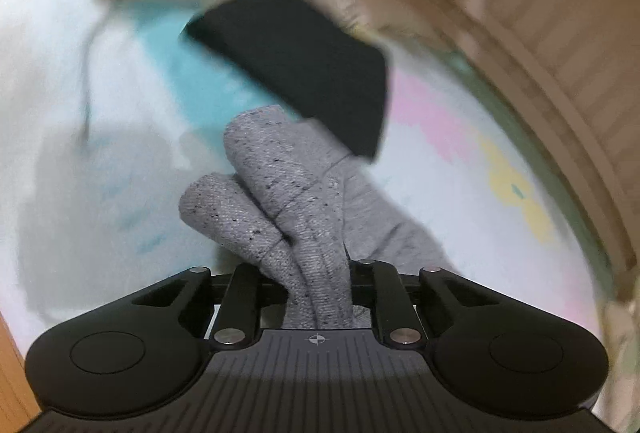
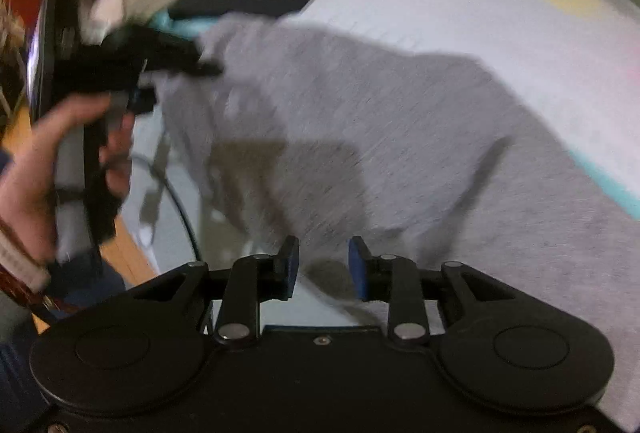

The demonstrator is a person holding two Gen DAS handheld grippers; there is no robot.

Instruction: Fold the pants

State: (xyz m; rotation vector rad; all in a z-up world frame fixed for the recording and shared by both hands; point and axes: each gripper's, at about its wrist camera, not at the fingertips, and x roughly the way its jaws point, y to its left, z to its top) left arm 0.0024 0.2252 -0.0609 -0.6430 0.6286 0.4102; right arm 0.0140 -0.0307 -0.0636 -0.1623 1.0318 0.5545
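Our left gripper (image 1: pixel 318 285) pinches bunched grey speckled knit pants (image 1: pixel 280 193), our hand (image 2: pixel 36 169) gripping its upright handle. Our right gripper (image 2: pixel 323 265), jaws parted and empty, tilts down over them on the pastel mat (image 2: pixel 460 5).

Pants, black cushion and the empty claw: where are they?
pants (image 1: pixel 280 189), left wrist view, on the bunched grey fold.
black cushion (image 1: pixel 304 69), left wrist view, on its middle.
right claw (image 2: pixel 323 265), right wrist view, in the gap between its blue pads.

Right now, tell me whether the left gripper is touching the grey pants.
Touching. The left wrist view shows the left gripper shut on a bunched fold of the grey pants, cloth running up from between its jaws.
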